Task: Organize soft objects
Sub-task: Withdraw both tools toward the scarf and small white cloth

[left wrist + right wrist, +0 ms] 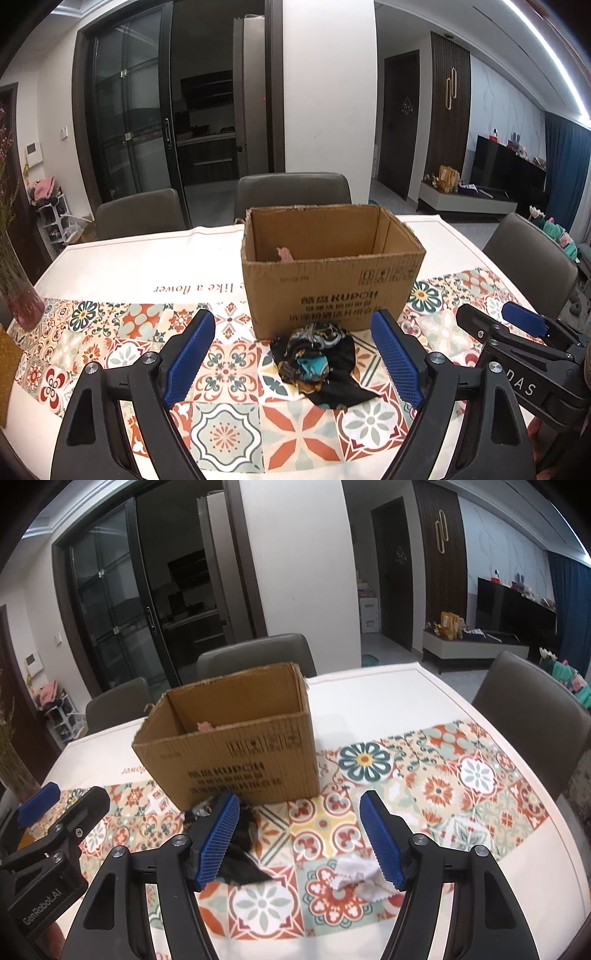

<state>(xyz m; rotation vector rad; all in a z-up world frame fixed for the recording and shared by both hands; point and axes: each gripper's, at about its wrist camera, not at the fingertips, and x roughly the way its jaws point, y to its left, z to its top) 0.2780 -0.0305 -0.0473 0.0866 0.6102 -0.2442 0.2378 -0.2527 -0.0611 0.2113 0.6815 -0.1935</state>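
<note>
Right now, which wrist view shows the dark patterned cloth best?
Left wrist view: the dark patterned cloth lies whole between the open fingers, before the cardboard box. In the right wrist view it is mostly hidden behind a blue pad.

The cardboard box (332, 273) shows matt brown corrugated paper with ragged rims; the tablecloth (155, 266) is smooth printed cloth; the dark scarf (317, 358) looks thin, slightly shiny and crumpled; the white rag (356, 877) is soft cloth with a zigzag edge; the gripper pads (188, 354) are ribbed blue rubbery plastic on matt black plastic arms with bright metal screws
</note>
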